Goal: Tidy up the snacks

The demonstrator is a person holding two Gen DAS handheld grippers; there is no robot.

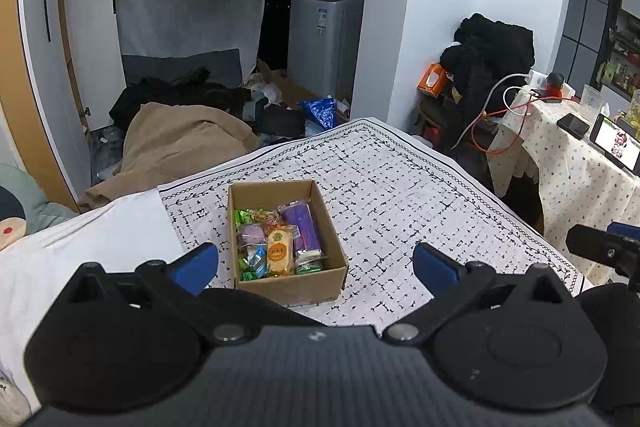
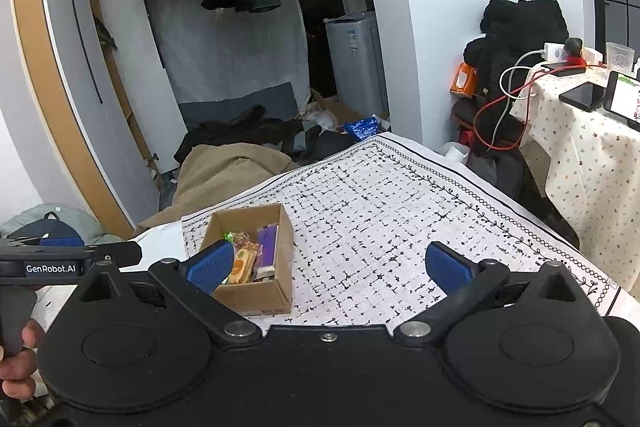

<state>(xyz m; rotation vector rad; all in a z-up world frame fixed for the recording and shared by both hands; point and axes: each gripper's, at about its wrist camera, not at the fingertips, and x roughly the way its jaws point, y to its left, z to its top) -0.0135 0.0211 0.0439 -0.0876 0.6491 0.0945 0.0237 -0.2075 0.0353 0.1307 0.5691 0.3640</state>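
Left wrist view: left tool (image 1: 316,267) spread wide, empty, above near edge of box (image 1: 286,283). Box sits on counter (image 1: 400,195), snacks (image 1: 278,241) packed inside.

Right wrist view: right tool (image 2: 330,267) spread, empty; box (image 2: 256,293) near-left, behind left pad (image 2: 211,265).

Patterned cloth (image 1: 400,187) on table – cardboard box (image 1: 288,285) atop
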